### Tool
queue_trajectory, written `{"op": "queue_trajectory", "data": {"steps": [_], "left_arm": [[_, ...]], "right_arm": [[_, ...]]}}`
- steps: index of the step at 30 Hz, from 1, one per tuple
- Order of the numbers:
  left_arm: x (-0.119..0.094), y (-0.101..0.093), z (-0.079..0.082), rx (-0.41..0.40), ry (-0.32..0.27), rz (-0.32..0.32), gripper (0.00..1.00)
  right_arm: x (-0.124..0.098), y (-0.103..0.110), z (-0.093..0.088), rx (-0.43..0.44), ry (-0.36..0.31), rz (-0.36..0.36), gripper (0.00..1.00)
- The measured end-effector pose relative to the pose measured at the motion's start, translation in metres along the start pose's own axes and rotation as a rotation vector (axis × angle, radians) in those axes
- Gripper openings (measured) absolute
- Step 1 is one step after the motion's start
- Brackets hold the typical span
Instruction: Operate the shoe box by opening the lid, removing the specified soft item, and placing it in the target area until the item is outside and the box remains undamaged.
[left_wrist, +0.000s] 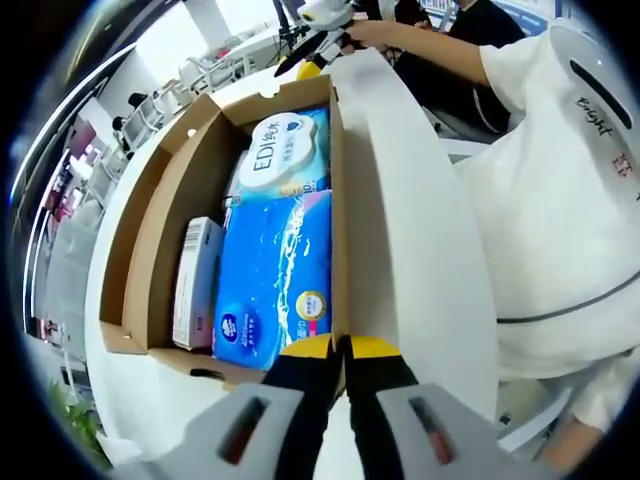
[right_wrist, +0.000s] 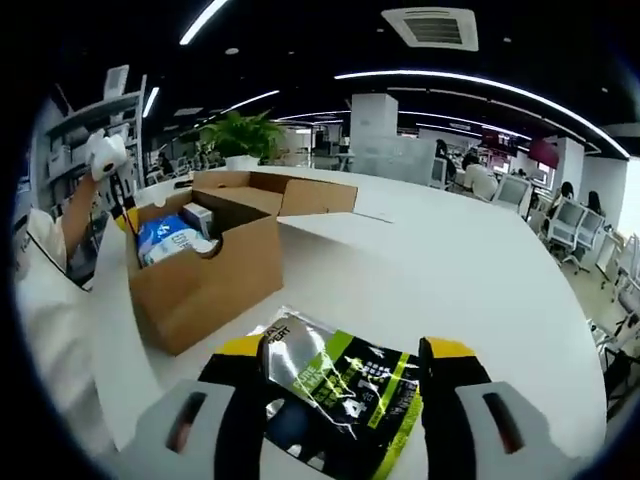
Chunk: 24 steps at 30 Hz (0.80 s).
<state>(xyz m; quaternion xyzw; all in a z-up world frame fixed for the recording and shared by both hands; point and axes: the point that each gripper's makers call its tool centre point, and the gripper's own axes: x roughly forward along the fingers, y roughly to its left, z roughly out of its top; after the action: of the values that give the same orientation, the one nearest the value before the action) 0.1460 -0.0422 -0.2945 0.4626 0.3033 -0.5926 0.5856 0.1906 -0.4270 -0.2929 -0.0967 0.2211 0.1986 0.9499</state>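
The white bench (right_wrist: 430, 270) carries an open brown shoe box (right_wrist: 205, 265), its flaps folded outward and its walls looking square and uncreased. In the left gripper view the white lid (left_wrist: 400, 210) stands along the box's edge, with the left claw (left_wrist: 340, 352) at its near end; the yellow-tipped jaws are drawn nearly together there, apparently pinching the lid's edge or the box wall, though which of the two cannot be told. Inside the box lie soft packs side by side: a blue tissue pack (left_wrist: 272, 285), a second pack marked EDI (left_wrist: 283, 150) beyond it, and a small white carton (left_wrist: 196, 282) against the wall. In the right gripper view the soft item, a black-and-green foil pouch (right_wrist: 335, 385), is already outside the box, lying between the spread jaws of the right claw (right_wrist: 345, 365), just above or on the bench; contact with the jaw faces is probable but not certain. The pouch appears light, limp and glossy, hence liable to slip and to sag; it is judged best gripped across a flat sealed edge rather than the yielding middle.
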Motion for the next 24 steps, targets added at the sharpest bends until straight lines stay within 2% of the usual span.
{"op": "queue_trajectory", "data": {"steps": [4,9,12,19,21,22,24], "left_arm": [[0.000,0.000,0.000,-0.001,-0.005,0.004,0.04],[0.000,0.000,0.001,-0.005,-0.024,0.009,0.04],[0.000,0.000,0.001,-0.006,-0.024,0.008,0.04],[0.000,0.000,0.001,-0.006,-0.028,0.008,0.04],[0.000,0.000,0.001,-0.007,-0.028,0.007,0.04],[0.000,0.000,0.001,-0.006,-0.027,0.007,0.04],[0.000,0.000,0.001,-0.006,-0.027,0.008,0.04]], "right_arm": [[0.001,0.007,-0.004,0.002,-0.010,-0.010,0.66],[0.003,0.013,-0.023,0.034,0.010,-0.004,0.65],[0.003,0.014,-0.025,0.062,0.000,0.000,0.64],[0.009,0.019,-0.030,0.048,0.003,-0.008,0.66],[0.010,0.023,-0.037,0.089,0.039,0.007,0.68],[0.011,0.024,-0.038,0.109,0.036,0.009,0.68],[0.012,0.020,-0.041,0.102,0.039,-0.015,0.68]]}}
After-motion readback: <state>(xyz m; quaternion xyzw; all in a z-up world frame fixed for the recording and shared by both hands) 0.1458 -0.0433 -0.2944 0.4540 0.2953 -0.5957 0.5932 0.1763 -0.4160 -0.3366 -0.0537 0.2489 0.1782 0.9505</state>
